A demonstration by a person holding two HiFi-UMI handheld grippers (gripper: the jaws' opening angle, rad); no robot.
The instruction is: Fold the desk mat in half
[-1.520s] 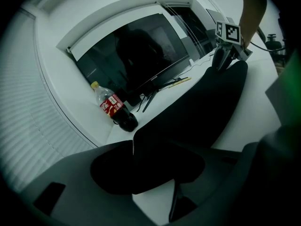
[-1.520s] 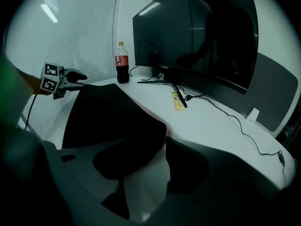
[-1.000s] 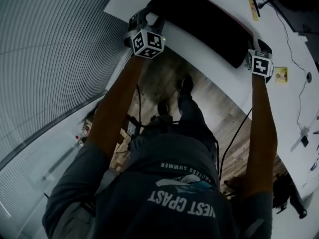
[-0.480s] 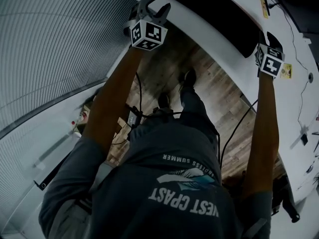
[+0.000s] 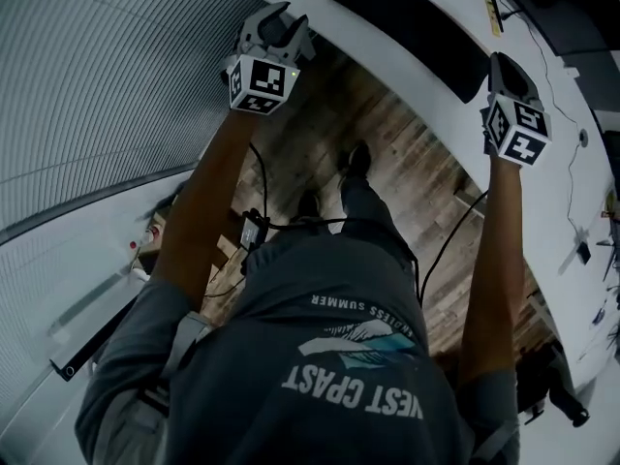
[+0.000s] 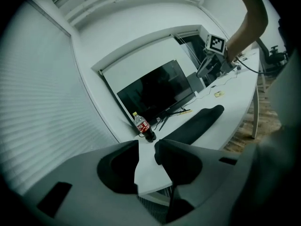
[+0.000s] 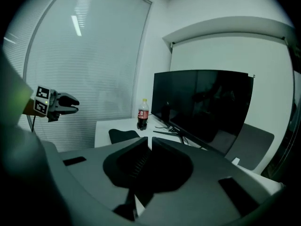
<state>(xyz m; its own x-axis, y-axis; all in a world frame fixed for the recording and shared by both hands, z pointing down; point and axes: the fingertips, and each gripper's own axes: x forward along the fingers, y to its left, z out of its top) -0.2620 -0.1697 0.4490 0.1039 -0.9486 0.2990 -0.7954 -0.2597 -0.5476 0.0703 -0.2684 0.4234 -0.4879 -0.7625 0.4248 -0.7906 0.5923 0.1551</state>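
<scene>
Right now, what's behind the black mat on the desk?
Behind the desk mat stand a soda bottle with a red label and a big dark monitor. Anything lying under the mat is covered, so I can't see it.

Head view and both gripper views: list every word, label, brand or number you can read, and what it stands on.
"SUMMER": small, upside down, on the person's grey T-shirt; the word beside it is unclear.
"WEST COAST": larger print on the same shirt, upside down.
Red label on the clear plastic bottle: too small to read.
Yellow sticker on the white table: blurred.
</scene>
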